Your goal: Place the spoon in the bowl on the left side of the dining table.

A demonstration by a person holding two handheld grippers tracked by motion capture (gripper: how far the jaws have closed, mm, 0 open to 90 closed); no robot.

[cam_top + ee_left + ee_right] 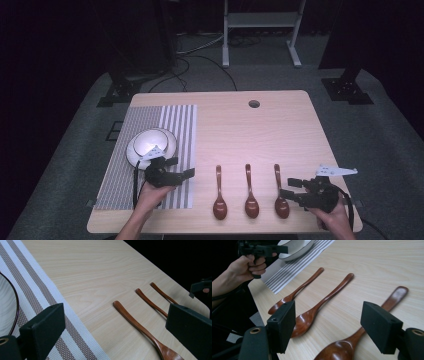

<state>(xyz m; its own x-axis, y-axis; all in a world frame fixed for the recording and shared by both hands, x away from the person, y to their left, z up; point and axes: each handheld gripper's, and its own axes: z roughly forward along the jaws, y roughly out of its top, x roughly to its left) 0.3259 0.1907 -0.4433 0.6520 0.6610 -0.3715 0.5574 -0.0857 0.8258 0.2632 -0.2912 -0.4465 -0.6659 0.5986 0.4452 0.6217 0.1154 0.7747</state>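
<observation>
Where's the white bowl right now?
High view: the white bowl sits on the striped placemat at the table's left, just beyond the left gripper.

grippers: black | fingers [380, 326]: blocky, black | plates: grey, three-cornered | cables: black

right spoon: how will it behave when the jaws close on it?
The right spoon looks like glossy wood, so probably stiff and light, perhaps slippery against the pads. Its rounded bowl may rock if pressed. The right gripper hangs open over it; the thin handle lies flat, likely awkward to get under.
</observation>
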